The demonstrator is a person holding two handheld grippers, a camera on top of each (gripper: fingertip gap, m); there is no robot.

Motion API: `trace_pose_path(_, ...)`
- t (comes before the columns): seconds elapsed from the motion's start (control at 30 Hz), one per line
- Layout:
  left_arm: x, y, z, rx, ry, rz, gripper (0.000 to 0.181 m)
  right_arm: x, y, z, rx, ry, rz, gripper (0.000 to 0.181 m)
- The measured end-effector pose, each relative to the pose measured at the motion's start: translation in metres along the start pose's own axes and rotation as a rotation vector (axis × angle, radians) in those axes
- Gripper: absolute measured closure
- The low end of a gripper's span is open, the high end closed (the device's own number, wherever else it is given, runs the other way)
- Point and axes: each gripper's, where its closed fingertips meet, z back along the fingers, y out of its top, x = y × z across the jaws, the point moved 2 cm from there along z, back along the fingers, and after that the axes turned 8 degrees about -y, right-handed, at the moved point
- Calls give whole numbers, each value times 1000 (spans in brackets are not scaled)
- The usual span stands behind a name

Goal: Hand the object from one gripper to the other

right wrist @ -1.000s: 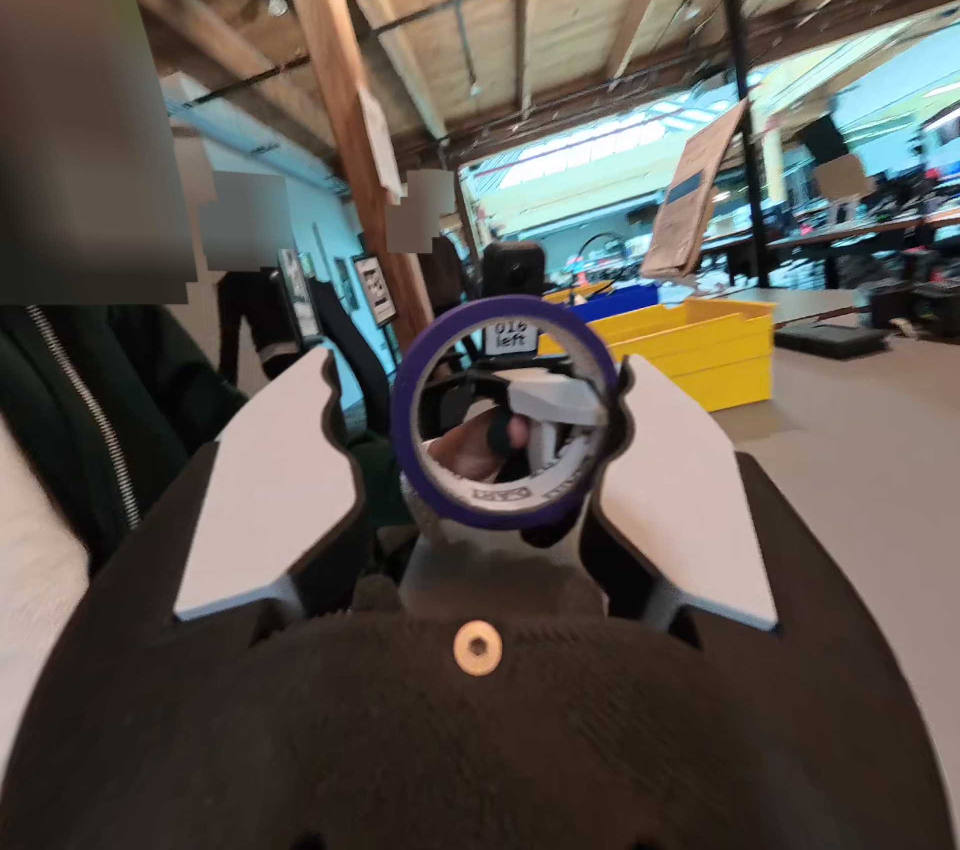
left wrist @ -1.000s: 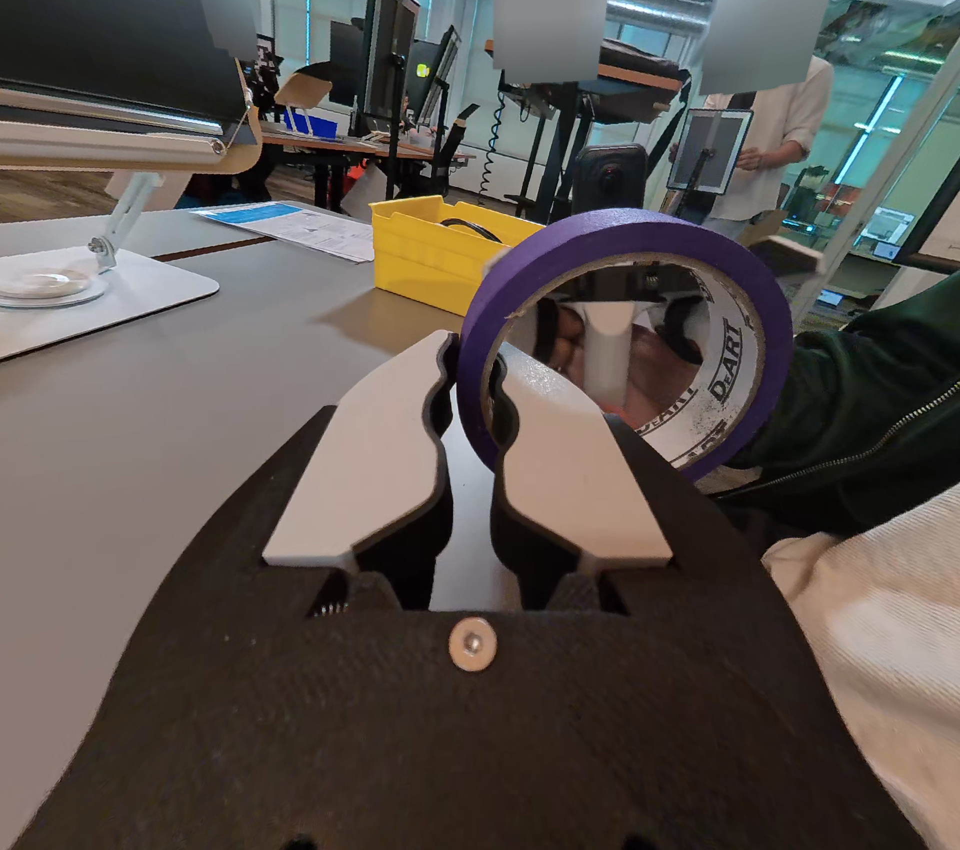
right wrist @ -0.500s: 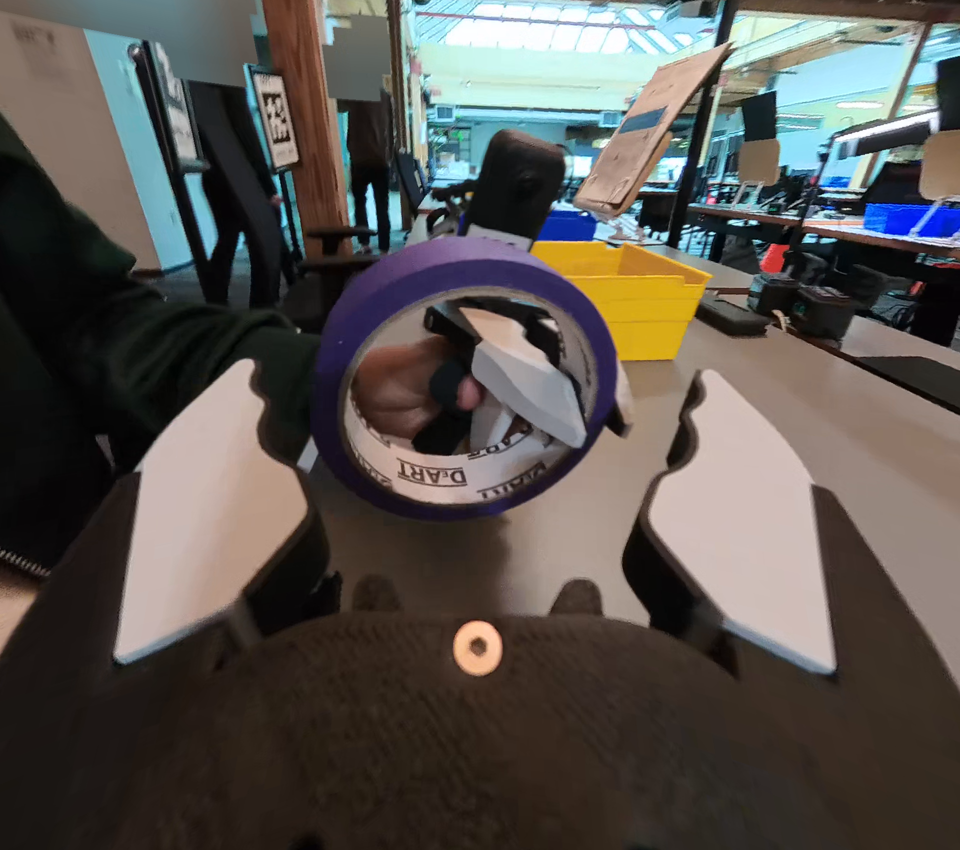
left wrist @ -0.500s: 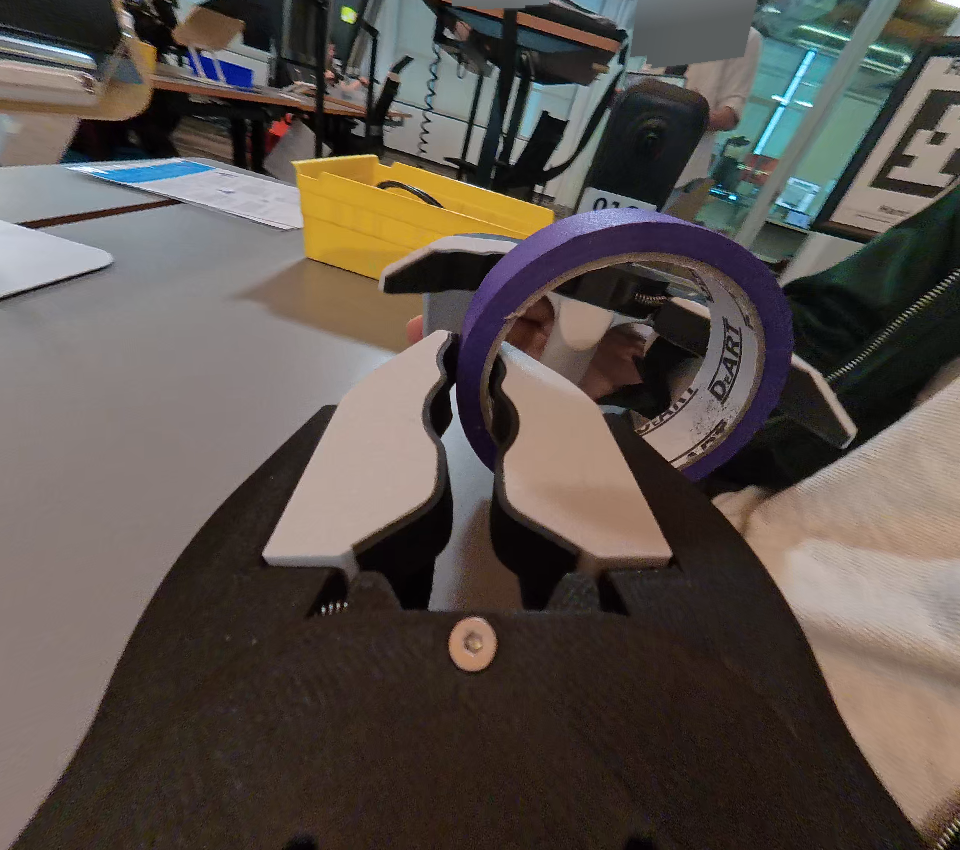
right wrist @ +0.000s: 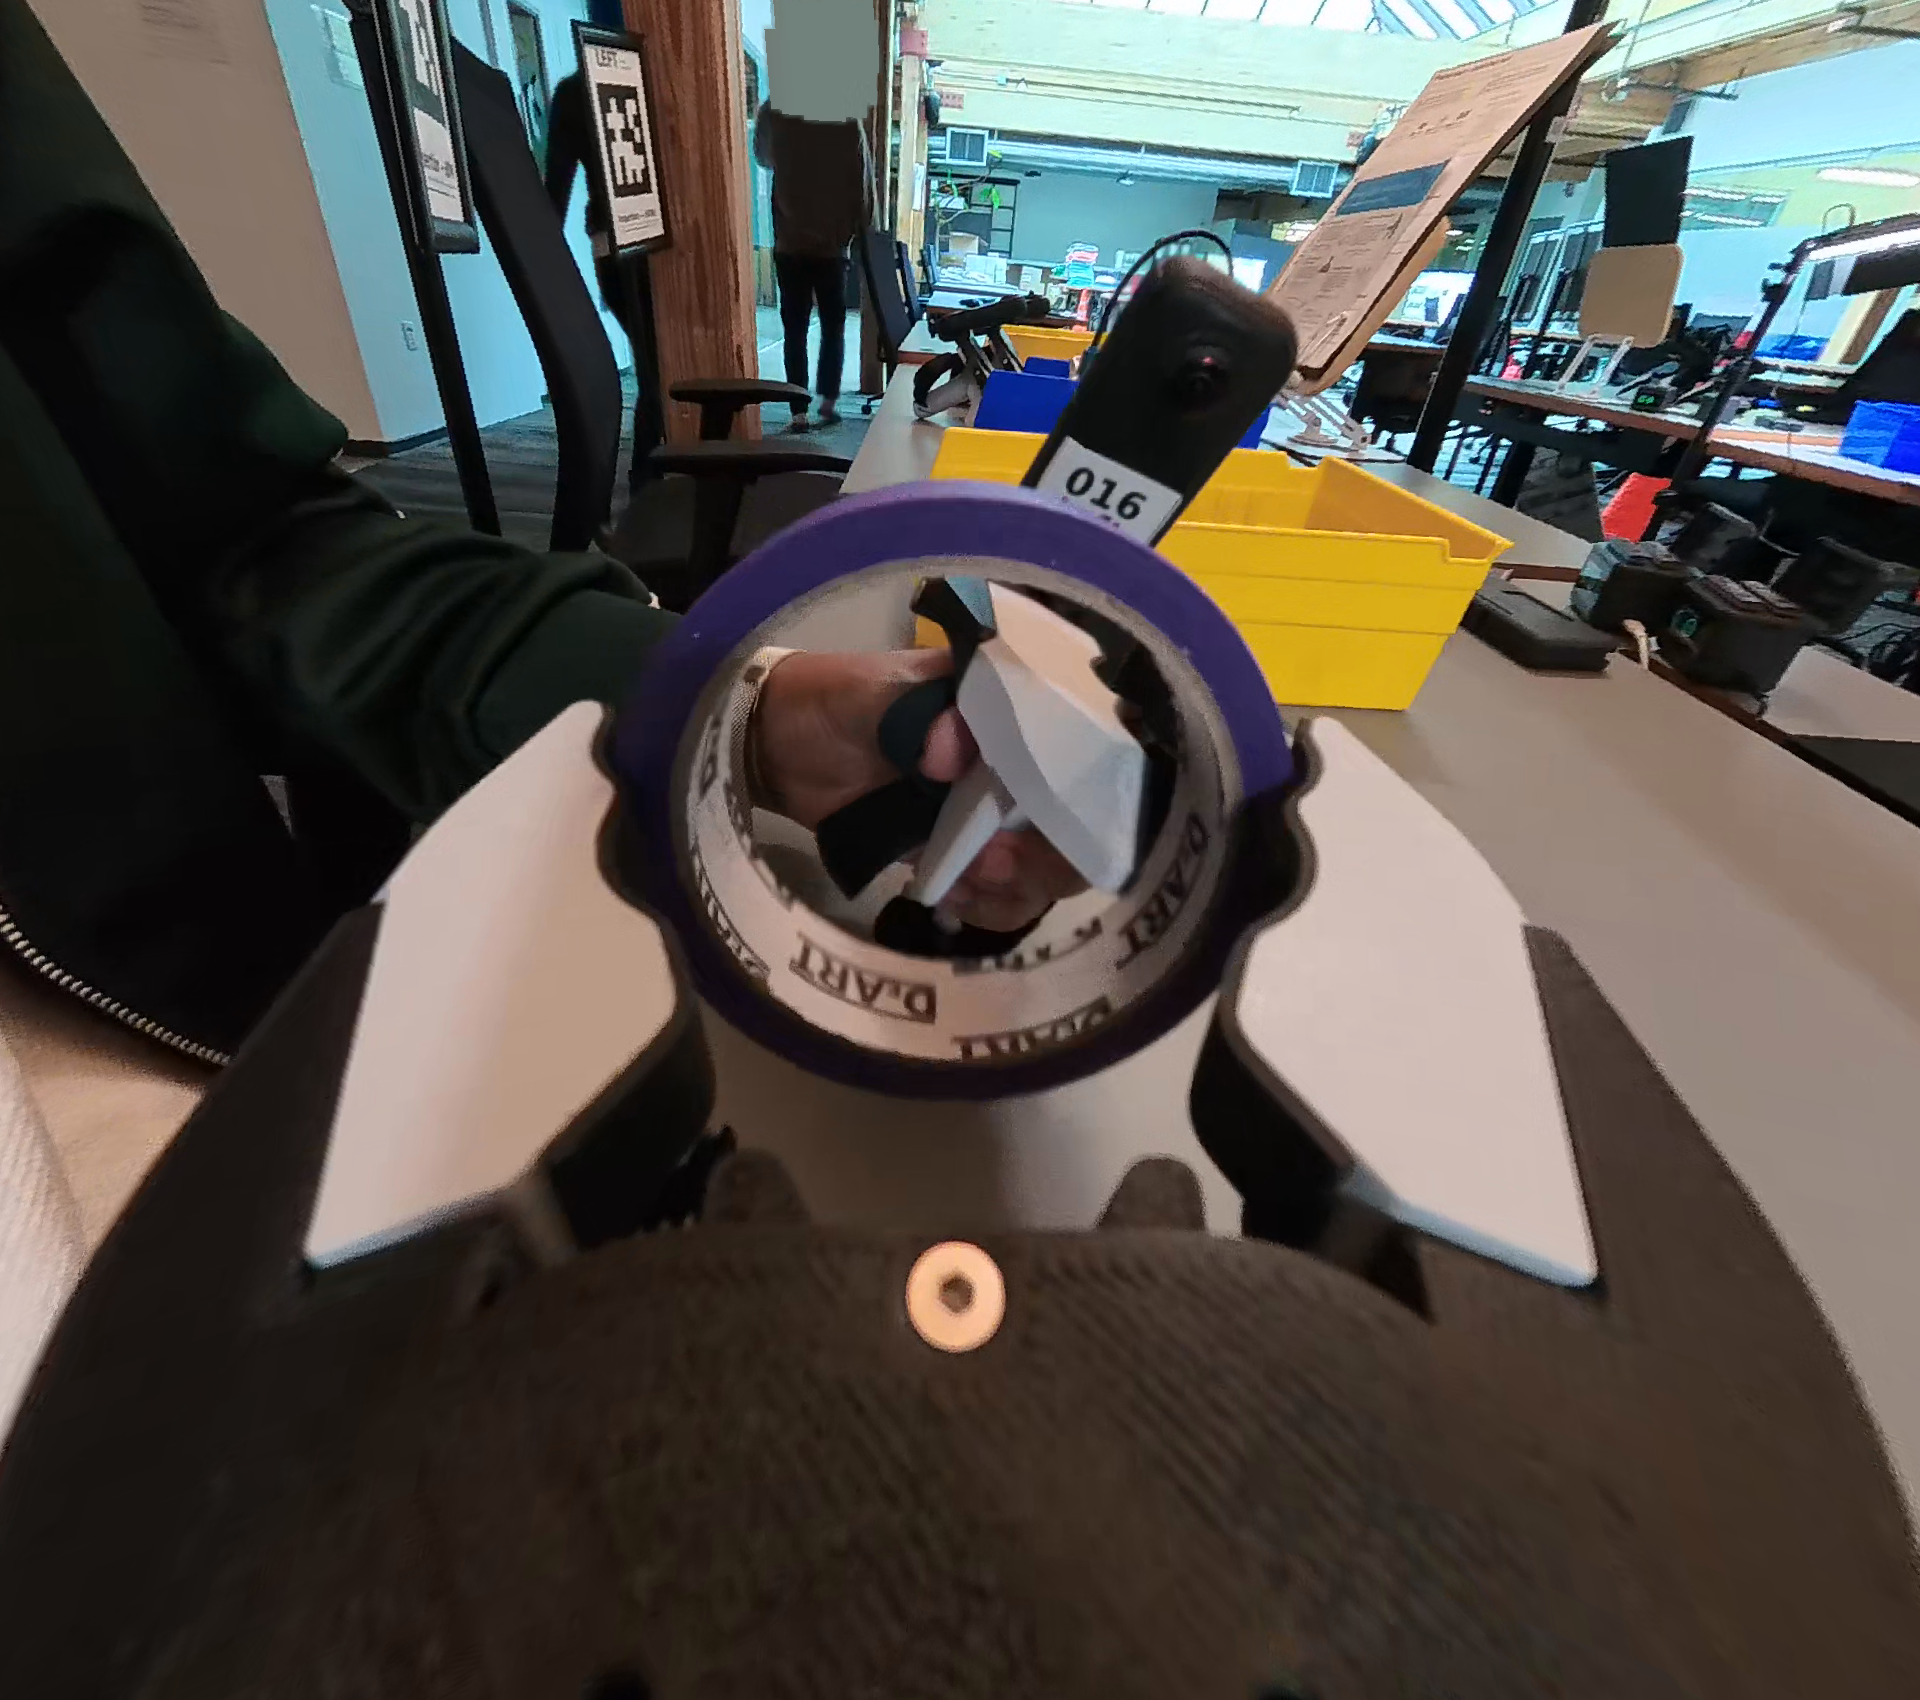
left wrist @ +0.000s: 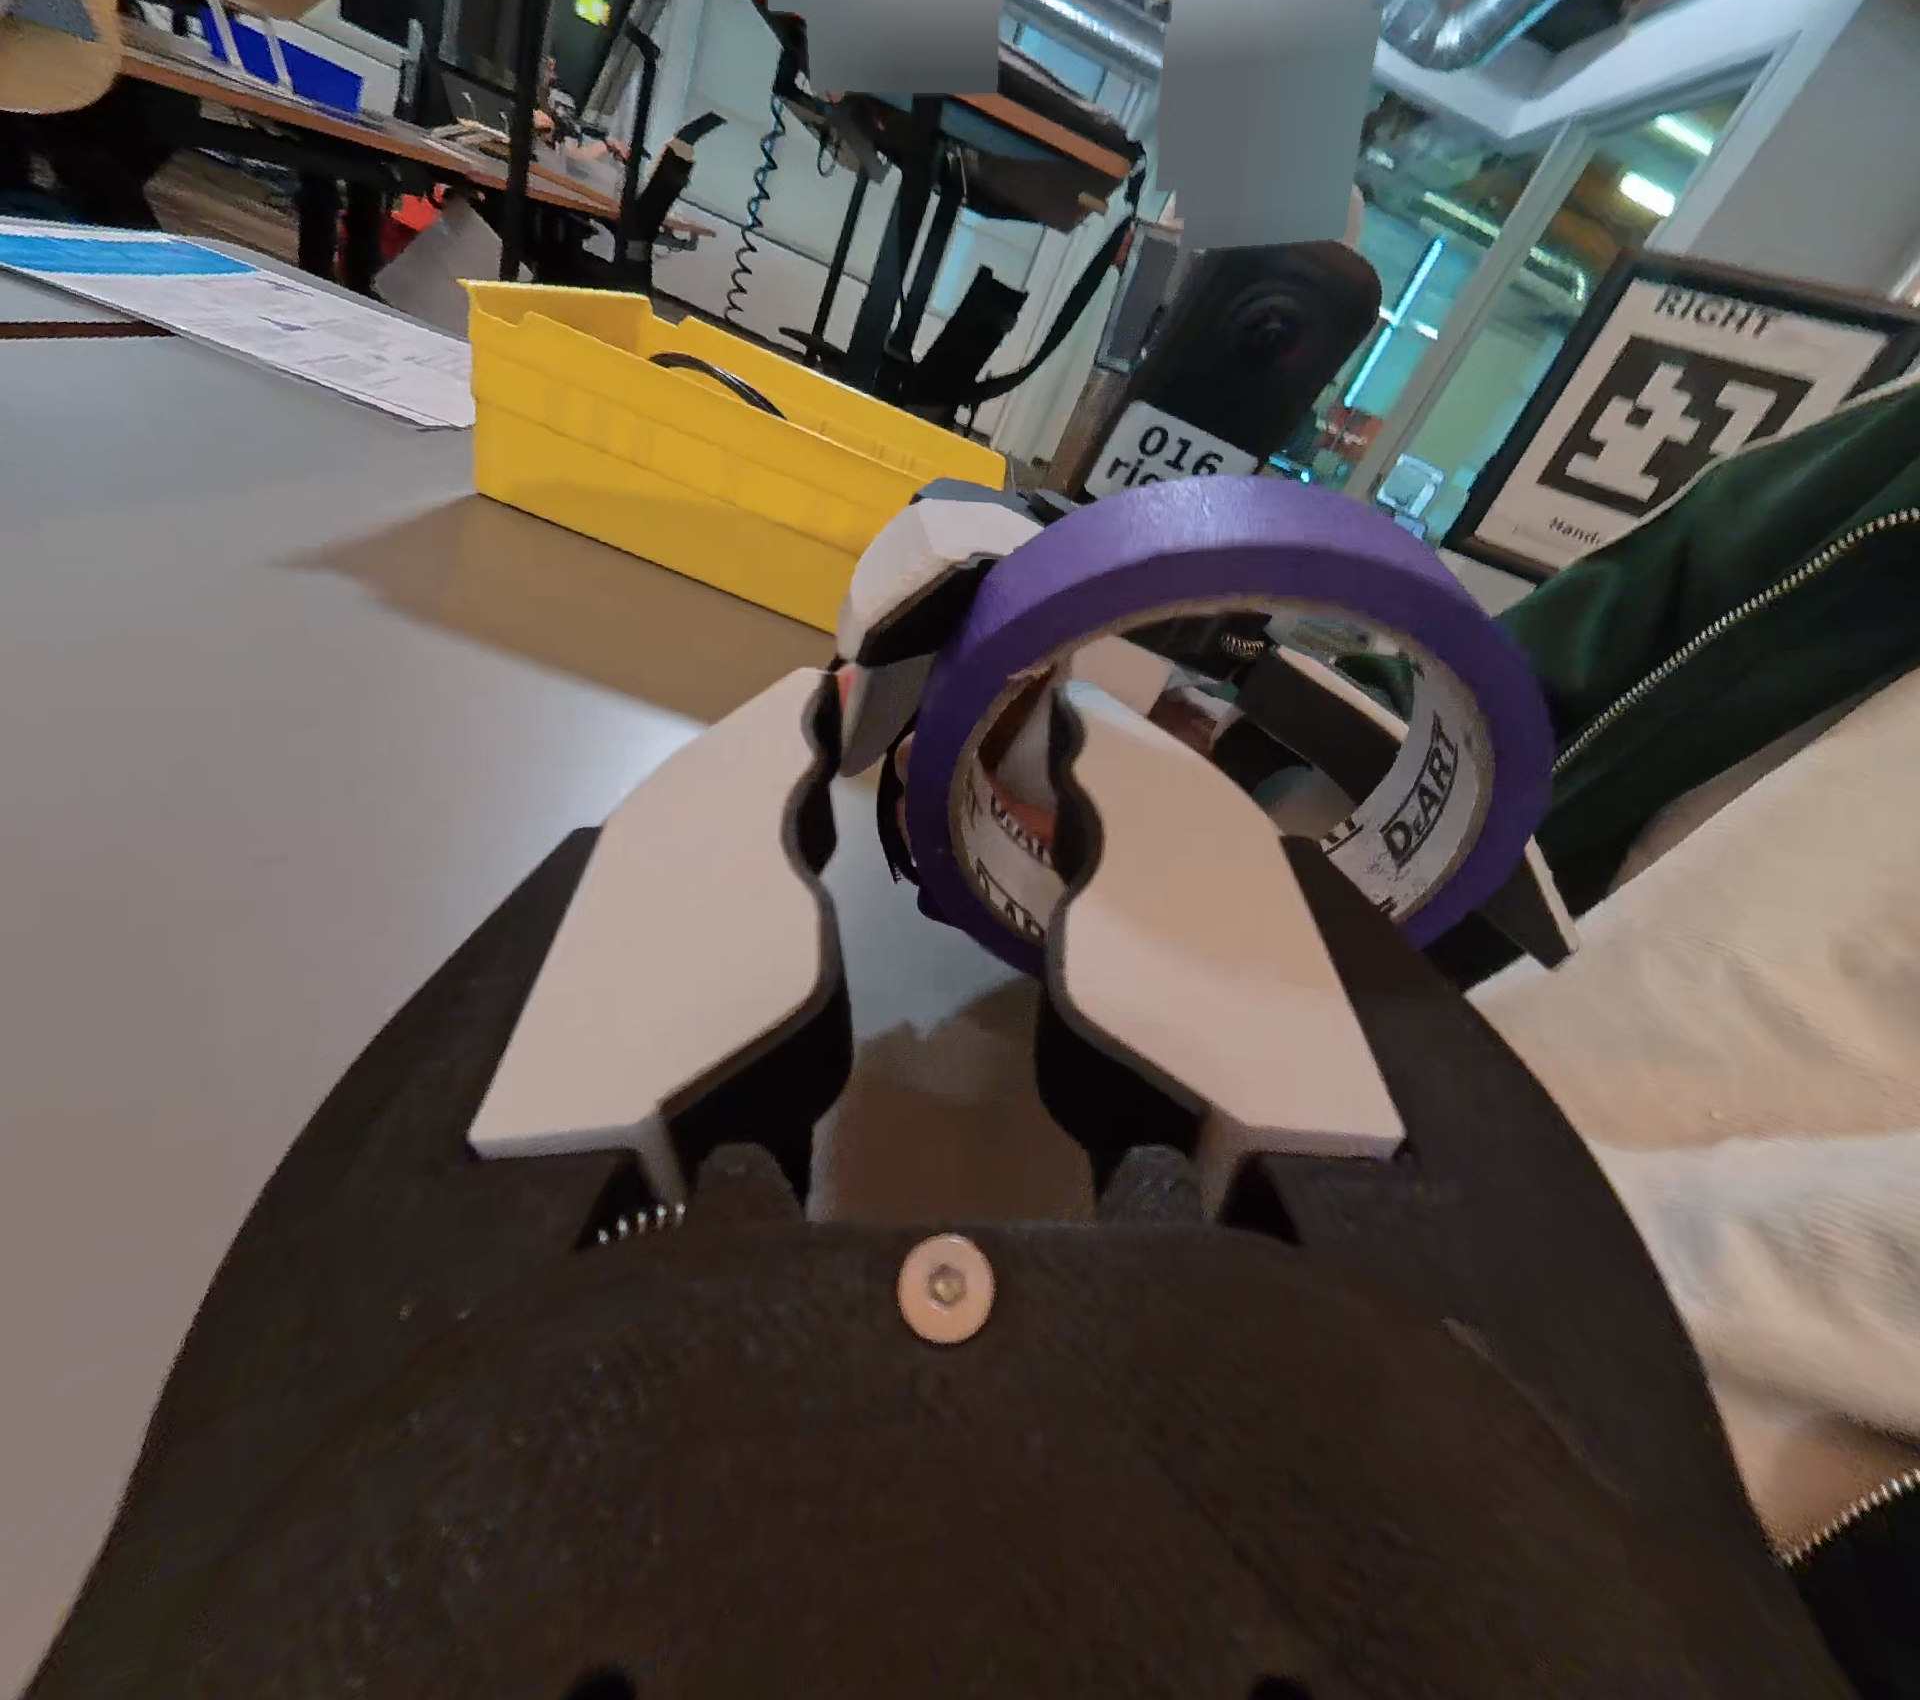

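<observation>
Both fingers of the right gripper [right wrist: 951, 829] press against the outer sides of the purple masking tape roll [right wrist: 951, 793], clamping it across its width with the roll's open core facing the camera. Fingers of the left gripper [left wrist: 940, 777] are parted, one outside the roll's wall and one reaching into the core, with a clear gap beside the outer finger, so they are not pinching the purple masking tape roll [left wrist: 1236, 720]. Held above the grey table [left wrist: 260, 715], the roll sits near a yellow bin [left wrist: 707, 455].
</observation>
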Motion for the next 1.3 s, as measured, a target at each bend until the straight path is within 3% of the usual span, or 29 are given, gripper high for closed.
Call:
trace_pose_path(0.03,-2,2,2,18,12,7,139,2,1,1,7,-8,-9,64)
trace_pose_path(0.2,-15,4,11,59,72,46,133,21,4,9,19,-82,-74,65)
trace_pose_path(0.37,-22,1,14,77,85,134,135,34,-2,14,-47,-160,-17,65)
trace_pose_path(0.63,-23,12,29,253,-34,391,142,47,-4,21,-94,-258,75,65)
trace_pose_path(0.8,-21,2,23,175,-55,472,130,59,-17,25,-225,-352,225,65)
trace_pose_path(1.03,-21,-28,6,1,-27,573,134,63,-48,23,-461,-409,468,65)
trace_pose_path(1.07,-23,-34,6,-33,2,576,147,62,-52,21,-489,-412,504,65)
trace_pose_path(1.3,-28,-39,9,-75,43,619,149,62,-59,18,-502,-423,500,64)
